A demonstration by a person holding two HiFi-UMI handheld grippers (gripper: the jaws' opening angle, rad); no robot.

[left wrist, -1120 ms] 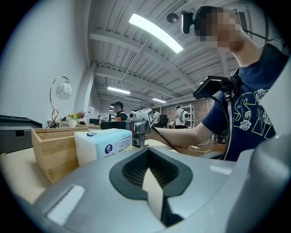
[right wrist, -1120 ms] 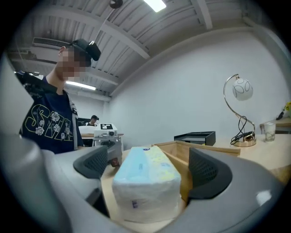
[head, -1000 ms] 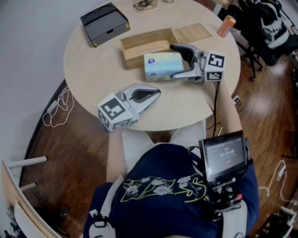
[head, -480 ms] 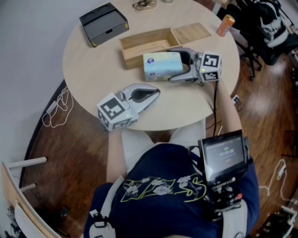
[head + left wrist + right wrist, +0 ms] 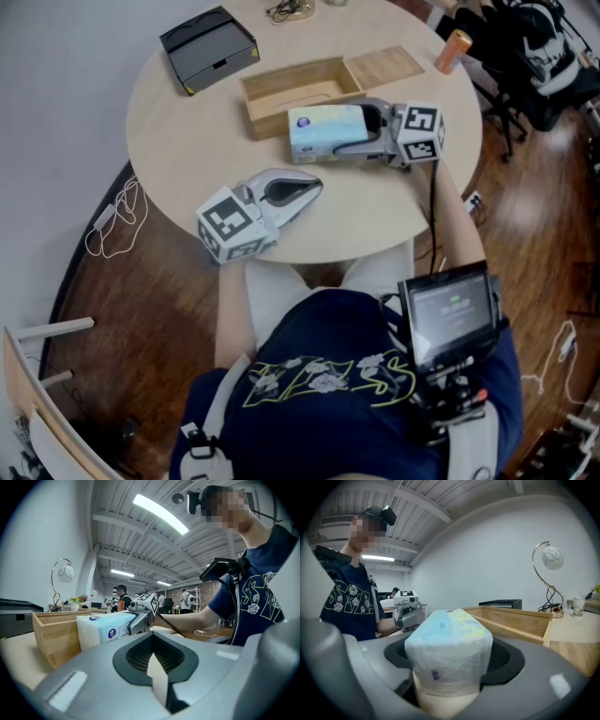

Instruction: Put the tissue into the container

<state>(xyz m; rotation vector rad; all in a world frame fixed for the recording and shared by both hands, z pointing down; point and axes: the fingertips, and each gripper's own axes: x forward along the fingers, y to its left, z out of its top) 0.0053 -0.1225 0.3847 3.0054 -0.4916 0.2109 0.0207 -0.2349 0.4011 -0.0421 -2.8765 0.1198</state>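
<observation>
So we've got the tissue pack (image 5: 323,131) sitting on the round table (image 5: 187,150) just outside the wooden container (image 5: 291,75), right along the wall that faces us, and we honestly can't tell whether the two touch. It's definitely not inside: the container is open on top, and its sliding lid (image 5: 386,66) lies flat at the end that's on our right. Our right gripper (image 5: 354,127) comes in from that same end, and its jaws have just been closing with the pack between them. Now one finger lies flush along the pack's side away from the container and the other is on the side next to it. In the right gripper view the pack (image 5: 447,653) fills the whole gap and looks pinched at the bottom, so we're calling that a grip. Our left gripper (image 5: 317,186) rests on the table well away from the container, on our side of it near the table's edge. Its jaws are pressed together on nothing, with only a thin seam showing in its own view. Beyond the container's left end sits a black box (image 5: 208,47), and past the lid end stands an orange can (image 5: 457,50).
</observation>
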